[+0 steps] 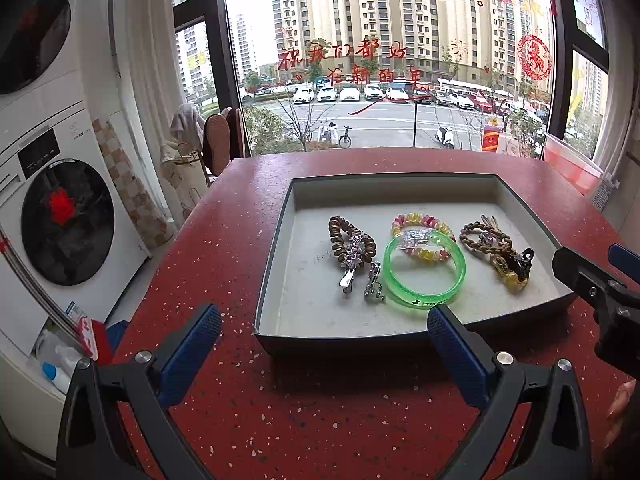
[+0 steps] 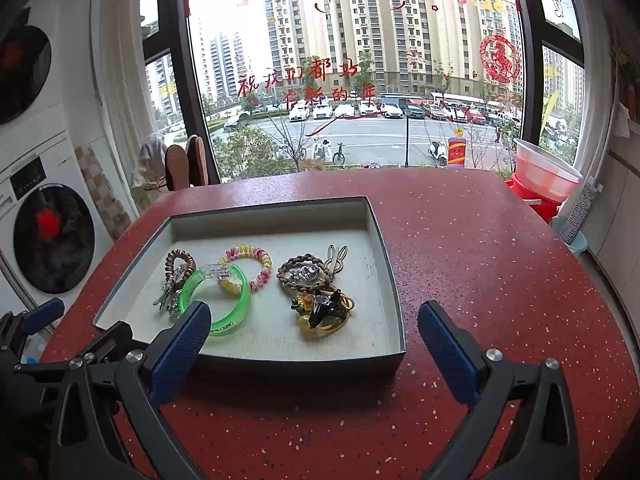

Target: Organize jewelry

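Your left gripper (image 1: 324, 344) and right gripper (image 2: 314, 344) both hang spread wide and empty before the tray (image 1: 280, 248). The green bangle (image 1: 424, 272), coil ties and clips lie inside it, likely already sorted.

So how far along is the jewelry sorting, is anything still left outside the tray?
Looks nearly done: the green bangle, beaded bracelet, brown coil tie and braided tie pile all lie inside the tray. Left gripper and right gripper are open, holding nothing. Nothing shows on the red table to collect.
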Demonstrator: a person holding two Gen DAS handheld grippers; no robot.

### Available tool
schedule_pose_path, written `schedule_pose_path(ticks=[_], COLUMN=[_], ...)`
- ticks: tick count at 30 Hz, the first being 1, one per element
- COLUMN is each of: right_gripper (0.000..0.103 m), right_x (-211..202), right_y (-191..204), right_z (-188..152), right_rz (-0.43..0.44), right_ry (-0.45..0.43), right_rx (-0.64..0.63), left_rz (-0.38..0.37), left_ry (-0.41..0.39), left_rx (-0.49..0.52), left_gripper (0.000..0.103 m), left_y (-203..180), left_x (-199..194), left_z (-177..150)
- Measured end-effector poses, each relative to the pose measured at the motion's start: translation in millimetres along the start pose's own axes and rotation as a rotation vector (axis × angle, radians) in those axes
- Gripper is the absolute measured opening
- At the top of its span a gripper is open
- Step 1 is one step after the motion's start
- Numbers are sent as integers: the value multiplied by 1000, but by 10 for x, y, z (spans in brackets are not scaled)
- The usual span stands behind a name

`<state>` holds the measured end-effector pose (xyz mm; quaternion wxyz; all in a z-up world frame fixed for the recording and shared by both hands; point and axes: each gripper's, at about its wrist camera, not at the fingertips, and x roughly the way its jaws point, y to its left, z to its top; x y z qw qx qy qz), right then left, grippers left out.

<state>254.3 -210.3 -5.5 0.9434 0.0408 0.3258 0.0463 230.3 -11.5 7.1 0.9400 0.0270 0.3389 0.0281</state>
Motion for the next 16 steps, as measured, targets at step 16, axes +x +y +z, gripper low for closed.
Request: schedule_pose_path(ticks=[16], right_gripper=[103], right_x=[-1], right_y=[-4], right_z=[-3], right_rz=[0], right_ry=[-1], right_rx=[1], left_rz=[0], left_ry=[-5], left_rx=[-3], left_gripper=[103], left_y=[23], left_x=[-18], left_z=[6])
